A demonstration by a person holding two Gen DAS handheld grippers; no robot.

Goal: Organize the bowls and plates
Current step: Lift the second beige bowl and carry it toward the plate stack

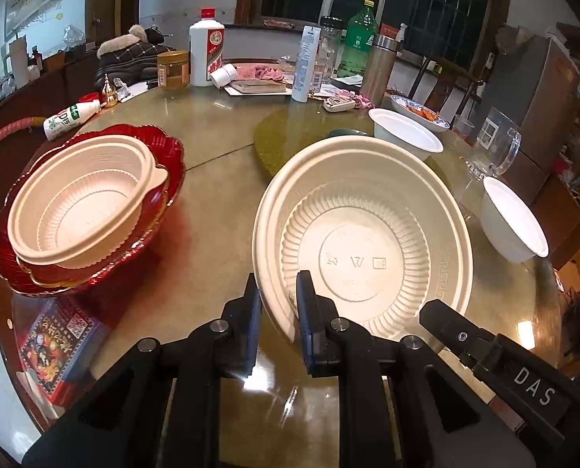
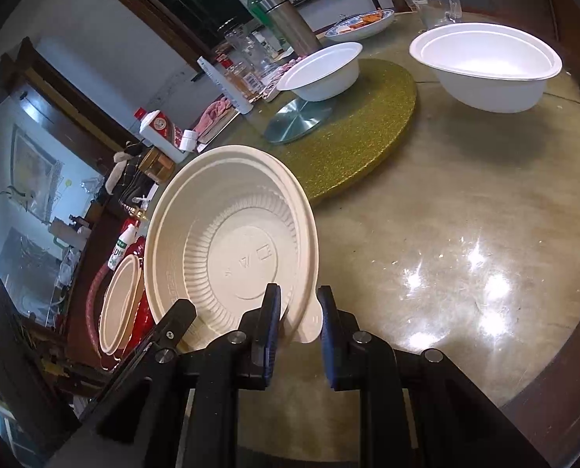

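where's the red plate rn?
In the left wrist view the red plate sits at left on the table, with a beige bowl in it, left of the beige bowl that both grippers straddle.
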